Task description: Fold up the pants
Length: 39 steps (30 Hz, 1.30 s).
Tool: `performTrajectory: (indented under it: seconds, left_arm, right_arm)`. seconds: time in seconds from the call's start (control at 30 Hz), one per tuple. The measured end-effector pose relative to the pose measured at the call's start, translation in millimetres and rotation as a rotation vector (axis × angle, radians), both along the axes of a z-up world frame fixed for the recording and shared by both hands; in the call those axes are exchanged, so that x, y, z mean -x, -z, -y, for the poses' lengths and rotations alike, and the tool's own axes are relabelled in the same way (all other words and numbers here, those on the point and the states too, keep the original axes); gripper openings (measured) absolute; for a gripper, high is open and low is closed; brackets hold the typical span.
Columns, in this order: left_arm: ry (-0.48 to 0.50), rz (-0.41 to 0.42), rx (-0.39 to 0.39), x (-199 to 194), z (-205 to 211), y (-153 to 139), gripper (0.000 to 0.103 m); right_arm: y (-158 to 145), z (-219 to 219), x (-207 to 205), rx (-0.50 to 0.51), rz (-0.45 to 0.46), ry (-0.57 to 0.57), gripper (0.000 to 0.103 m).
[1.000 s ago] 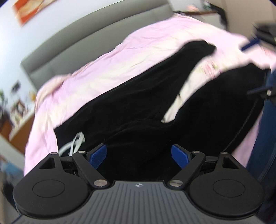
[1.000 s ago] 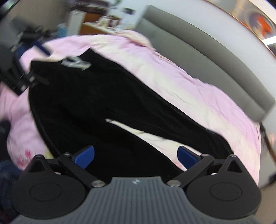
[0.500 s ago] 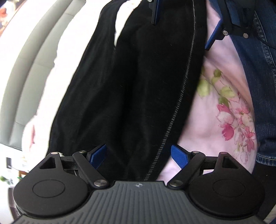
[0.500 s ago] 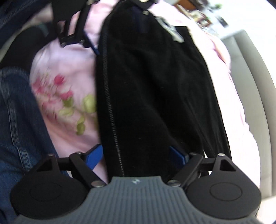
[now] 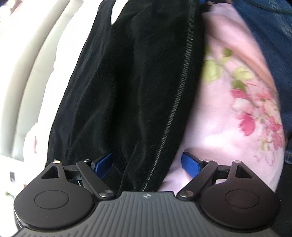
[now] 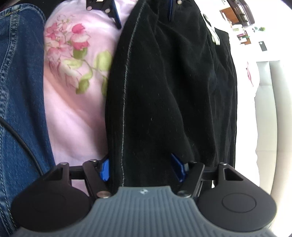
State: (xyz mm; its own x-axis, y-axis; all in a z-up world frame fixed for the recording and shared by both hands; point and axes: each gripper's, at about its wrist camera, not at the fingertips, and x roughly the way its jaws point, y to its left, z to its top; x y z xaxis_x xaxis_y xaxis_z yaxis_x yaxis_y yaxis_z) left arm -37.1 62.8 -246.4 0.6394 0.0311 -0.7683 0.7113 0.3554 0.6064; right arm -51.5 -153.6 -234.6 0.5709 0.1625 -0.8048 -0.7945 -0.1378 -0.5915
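The black pants (image 5: 131,87) lie lengthwise on the pink floral bed sheet (image 5: 228,113), their stitched side seam (image 5: 175,102) along the near edge. My left gripper (image 5: 146,164) is open, its blue pads either side of that seam edge. In the right wrist view the pants (image 6: 164,94) fill the middle. My right gripper (image 6: 142,168) is open, its blue pads straddling the seam edge at the other end. The left gripper's blue fingers (image 6: 116,15) show at the top of that view, at the pants' far end. The white drawstring (image 6: 212,32) lies near the waist.
The person's blue jeans (image 6: 20,102) stand against the bed edge, with a black cable (image 6: 20,144) across them. A grey padded headboard (image 5: 23,82) runs along the far side of the bed. A wooden shelf with clutter (image 6: 240,27) stands beyond.
Both grippers dropped from above the spread pants to the near seam edge and now sit closer to the cloth, facing each other. Both stay open; the right one's pads stand closer together.
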Motion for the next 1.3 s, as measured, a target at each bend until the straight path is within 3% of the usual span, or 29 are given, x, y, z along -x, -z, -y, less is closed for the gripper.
performTrajectory:
  seconds: [0.03,0.17,0.2,0.23,0.27,0.3,0.5,0.73,0.87,1.3]
  left_arm:
    - [-0.019,-0.024,0.023,-3,-5,0,0.1]
    - [-0.029,-0.001,0.012,2,-9,6,0.098]
    - [-0.023,0.009,-0.002,3,-5,5,0.088]
    - [-0.017,0.021,-0.015,8,5,1,0.06]
    - [-0.019,0.032,-0.026,10,5,1,0.044]
    - [-0.023,0.024,-0.019,7,11,-1,0.02]
    - [0.02,0.086,0.003,5,17,-26,0.017]
    - [-0.029,0.15,0.08,-18,13,-85,0.016]
    - [-0.042,0.204,0.087,-34,13,-109,0.015]
    - [-0.048,0.234,0.106,-97,3,-144,0.013]
  right_arm:
    - [2,-5,-4,0.004,-0.004,-0.001,0.054]
    - [13,-12,2,0.061,0.003,-0.039,0.019]
    - [14,-13,3,0.065,0.01,-0.046,0.011]
    - [12,-11,3,0.056,0.011,-0.038,0.008]
    - [9,-10,3,0.04,0.006,-0.022,0.005]
    - [4,-10,-1,0.021,-0.008,-0.005,0.004]
    - [-30,-8,-22,-0.101,-0.004,0.093,0.003]
    - [-69,-4,-37,-0.172,0.098,0.123,0.003]
    - [-91,-7,-56,-0.21,0.163,0.139,0.003]
    - [-136,-10,-101,-0.24,0.27,0.126,0.003]
